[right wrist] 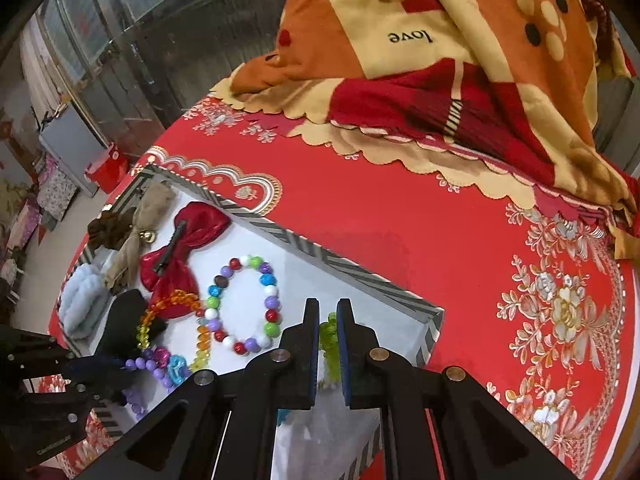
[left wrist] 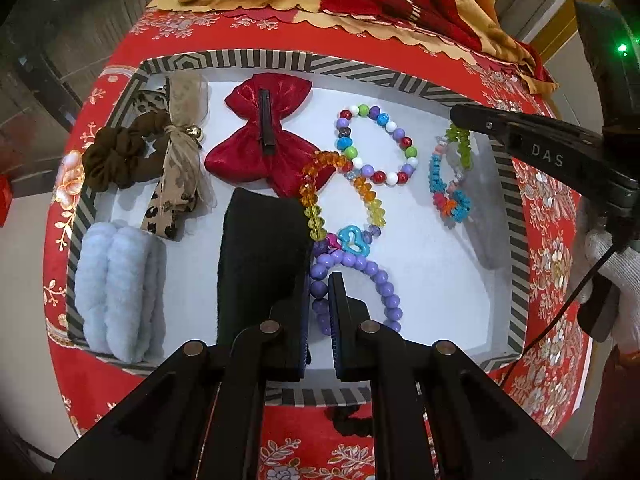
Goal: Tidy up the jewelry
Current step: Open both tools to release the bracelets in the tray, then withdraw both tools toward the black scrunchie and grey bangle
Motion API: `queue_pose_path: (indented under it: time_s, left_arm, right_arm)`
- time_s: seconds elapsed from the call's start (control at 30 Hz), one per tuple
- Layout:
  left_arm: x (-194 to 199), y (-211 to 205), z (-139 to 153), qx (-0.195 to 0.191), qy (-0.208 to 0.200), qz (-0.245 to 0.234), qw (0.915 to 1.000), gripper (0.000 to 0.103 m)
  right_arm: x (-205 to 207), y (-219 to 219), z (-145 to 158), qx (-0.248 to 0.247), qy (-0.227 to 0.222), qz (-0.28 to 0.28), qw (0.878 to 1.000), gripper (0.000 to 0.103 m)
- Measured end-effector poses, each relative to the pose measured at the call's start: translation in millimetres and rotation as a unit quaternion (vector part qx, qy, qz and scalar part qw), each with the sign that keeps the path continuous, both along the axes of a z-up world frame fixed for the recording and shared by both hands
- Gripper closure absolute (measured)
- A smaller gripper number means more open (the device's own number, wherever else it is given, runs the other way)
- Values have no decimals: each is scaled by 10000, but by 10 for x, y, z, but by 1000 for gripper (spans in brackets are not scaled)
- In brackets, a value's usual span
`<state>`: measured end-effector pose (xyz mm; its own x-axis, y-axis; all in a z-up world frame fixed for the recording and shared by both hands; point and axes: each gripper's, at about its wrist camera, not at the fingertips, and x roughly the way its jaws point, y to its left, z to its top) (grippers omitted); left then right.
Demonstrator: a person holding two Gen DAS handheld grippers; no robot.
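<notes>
A striped-rim white tray [left wrist: 516, 216] holds a red bow clip [left wrist: 262, 136], a multicolour bead bracelet [left wrist: 376, 144], a rainbow crystal bracelet [left wrist: 320, 192], a purple bead bracelet [left wrist: 360, 276] with a blue charm, a green-blue-red bracelet [left wrist: 450, 176], scrunchies and a black pad [left wrist: 260, 256]. My left gripper [left wrist: 320, 284] stands narrowly open over the purple bracelet's near end. My right gripper [right wrist: 328, 308] is narrowly open above the green bracelet [right wrist: 329, 340]; its finger [left wrist: 520, 136] shows in the left wrist view.
The tray [right wrist: 384, 292] sits on a red floral bedspread [right wrist: 440, 240]. A folded orange and red blanket [right wrist: 440, 60] lies behind it. A brown scrunchie [left wrist: 120, 156], a leopard ribbon bow [left wrist: 180, 160] and a pale blue fluffy scrunchie [left wrist: 120, 288] fill the tray's left side.
</notes>
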<state>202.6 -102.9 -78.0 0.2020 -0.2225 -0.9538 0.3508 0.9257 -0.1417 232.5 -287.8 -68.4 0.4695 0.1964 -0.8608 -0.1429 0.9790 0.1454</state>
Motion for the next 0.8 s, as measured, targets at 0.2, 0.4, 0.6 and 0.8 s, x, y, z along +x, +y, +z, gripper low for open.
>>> queue_pose_path:
  time_s: [0.2, 0.4, 0.6, 0.8]
  left_arm:
    - [36, 3, -30, 20, 59, 104, 9999, 89]
    - [-8, 1, 0, -35, 127, 162, 9998, 64]
    - [-111, 9, 68, -5, 46, 225, 9997, 62]
    - [-245, 26, 164, 111, -186, 264, 9994, 62]
  right_arm:
    - [-31, -76, 41, 228, -94, -84, 9997, 94]
    - [-226, -82, 174, 486, -232, -201, 9983, 69]
    - [-550, -47, 313, 716, -379, -301, 9963, 69]
    - [-895, 49, 380, 762, -335, -304, 9961, 69]
